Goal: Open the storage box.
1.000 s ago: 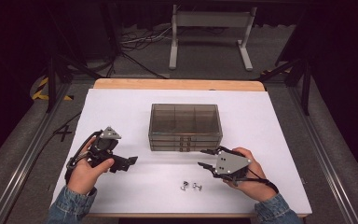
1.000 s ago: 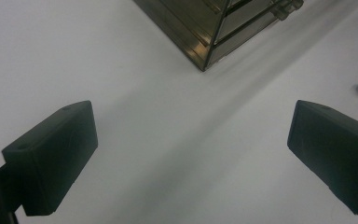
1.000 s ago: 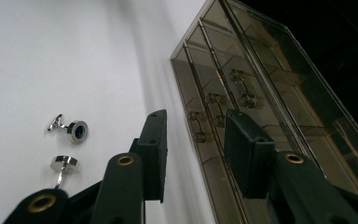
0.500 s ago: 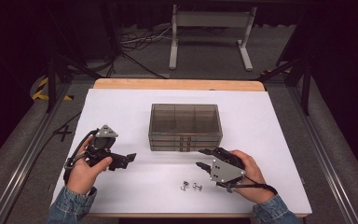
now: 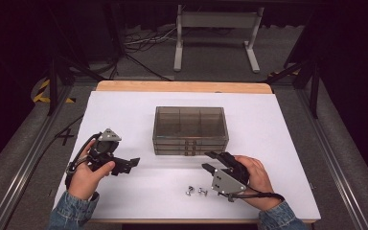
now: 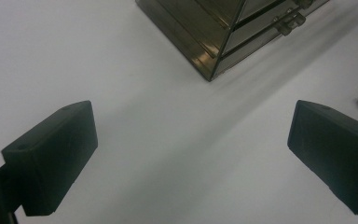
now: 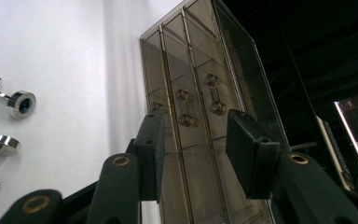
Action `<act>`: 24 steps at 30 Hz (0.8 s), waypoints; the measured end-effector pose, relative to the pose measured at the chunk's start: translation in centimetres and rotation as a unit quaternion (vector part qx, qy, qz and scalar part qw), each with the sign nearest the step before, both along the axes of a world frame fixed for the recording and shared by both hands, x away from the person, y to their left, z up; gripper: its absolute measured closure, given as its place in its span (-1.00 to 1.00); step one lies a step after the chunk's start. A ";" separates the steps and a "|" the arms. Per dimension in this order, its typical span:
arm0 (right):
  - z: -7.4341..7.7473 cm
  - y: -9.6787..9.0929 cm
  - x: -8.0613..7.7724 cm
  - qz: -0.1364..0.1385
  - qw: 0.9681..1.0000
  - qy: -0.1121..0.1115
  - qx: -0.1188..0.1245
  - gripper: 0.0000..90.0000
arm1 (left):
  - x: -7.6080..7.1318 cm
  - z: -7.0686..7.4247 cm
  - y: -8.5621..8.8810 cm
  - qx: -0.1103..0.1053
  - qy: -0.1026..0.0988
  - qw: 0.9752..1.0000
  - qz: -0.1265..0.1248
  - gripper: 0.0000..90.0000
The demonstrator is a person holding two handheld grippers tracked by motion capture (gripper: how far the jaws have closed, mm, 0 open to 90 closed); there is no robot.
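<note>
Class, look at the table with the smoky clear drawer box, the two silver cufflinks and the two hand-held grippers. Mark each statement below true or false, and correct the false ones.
1. The smoky transparent plastic drawer box has all its drawers pushed in. True.
2. The two silver cufflinks lie inside a drawer. False: they lie on the white table in front of the box.
3. The right gripper is shut on a cufflink. False: its jaws stand apart, with nothing between them.
4. The left gripper is open and holds nothing. True.
5. The right gripper points toward the box's drawer handles. True.
</note>
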State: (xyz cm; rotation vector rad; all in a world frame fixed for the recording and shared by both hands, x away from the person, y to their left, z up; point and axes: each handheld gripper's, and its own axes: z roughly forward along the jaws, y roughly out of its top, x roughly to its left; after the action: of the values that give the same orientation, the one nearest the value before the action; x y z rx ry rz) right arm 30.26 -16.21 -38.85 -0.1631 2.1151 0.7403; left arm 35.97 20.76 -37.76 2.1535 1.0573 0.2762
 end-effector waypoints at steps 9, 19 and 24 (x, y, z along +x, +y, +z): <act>-0.5 0.6 -0.4 -0.009 0.998 -0.040 -0.041 0.29 | 0.0 0.0 0.0 -0.002 0.003 1.000 0.000 -0.95; -0.8 1.1 -0.8 -0.025 0.993 -0.089 -0.071 0.29 | 0.0 -0.1 -0.1 -0.001 0.004 1.000 -0.002 -0.95; -0.9 1.3 -0.9 -0.029 0.990 -0.110 -0.082 0.27 | 0.0 -0.1 -0.1 -0.001 0.004 1.000 -0.001 -0.95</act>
State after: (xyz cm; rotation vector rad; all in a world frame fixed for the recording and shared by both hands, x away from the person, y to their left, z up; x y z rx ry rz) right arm 29.32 -14.93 -39.75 -0.2593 1.9591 0.4911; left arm 35.95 20.65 -37.86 2.1551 1.0581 0.2661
